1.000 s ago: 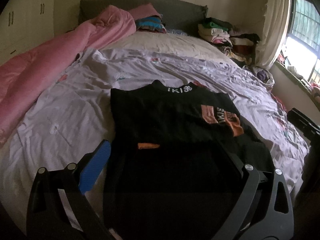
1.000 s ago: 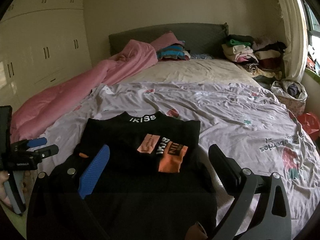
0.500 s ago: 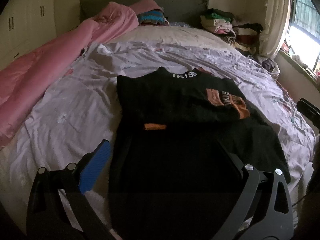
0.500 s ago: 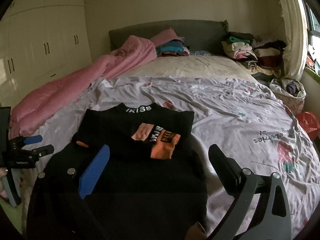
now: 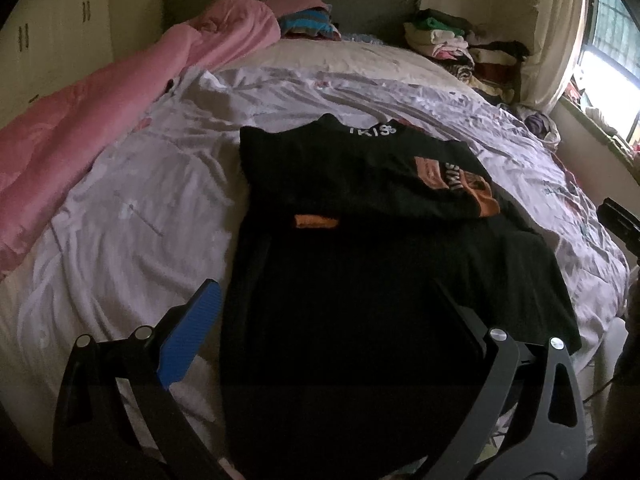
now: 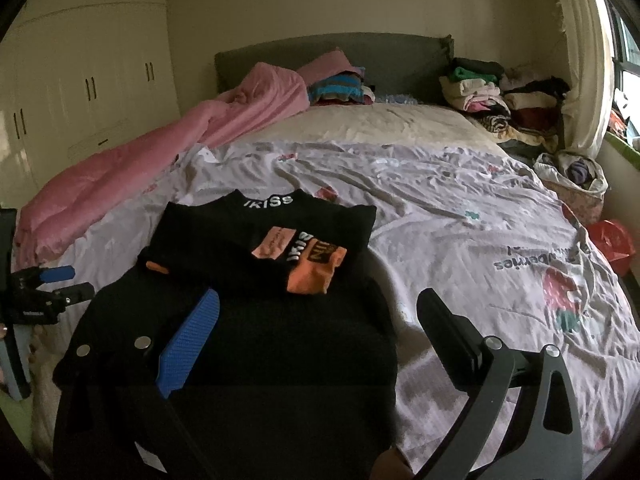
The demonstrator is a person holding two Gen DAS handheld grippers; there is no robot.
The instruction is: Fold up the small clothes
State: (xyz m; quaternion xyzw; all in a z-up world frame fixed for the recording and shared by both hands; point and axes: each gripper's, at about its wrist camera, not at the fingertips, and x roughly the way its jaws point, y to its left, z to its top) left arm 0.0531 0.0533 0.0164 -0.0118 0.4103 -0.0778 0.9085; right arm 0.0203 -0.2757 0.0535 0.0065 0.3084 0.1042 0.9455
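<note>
A black top point(image 5: 360, 264) with orange cuffs and white collar lettering lies flat on the pale sheet point(image 5: 140, 208), sleeves folded across its chest. It also shows in the right wrist view point(image 6: 260, 300). My left gripper point(image 5: 324, 304) is open and empty, above the top's lower left part. My right gripper point(image 6: 320, 312) is open and empty, above its lower right part. The left gripper point(image 6: 60, 282) also shows at the left edge of the right wrist view, and part of the right gripper point(image 5: 620, 220) at the right edge of the left wrist view.
A pink quilt point(image 6: 160, 160) runs along the bed's left side. Folded clothes point(image 6: 480, 84) are stacked at the far right by the grey headboard point(image 6: 392, 56). A bag of laundry point(image 6: 576, 180) and a red bag point(image 6: 612, 240) sit beside the bed on the right.
Both grippers have drawn back and up from the top, so more of its hem shows. Both stay open and empty. The top has not moved.
</note>
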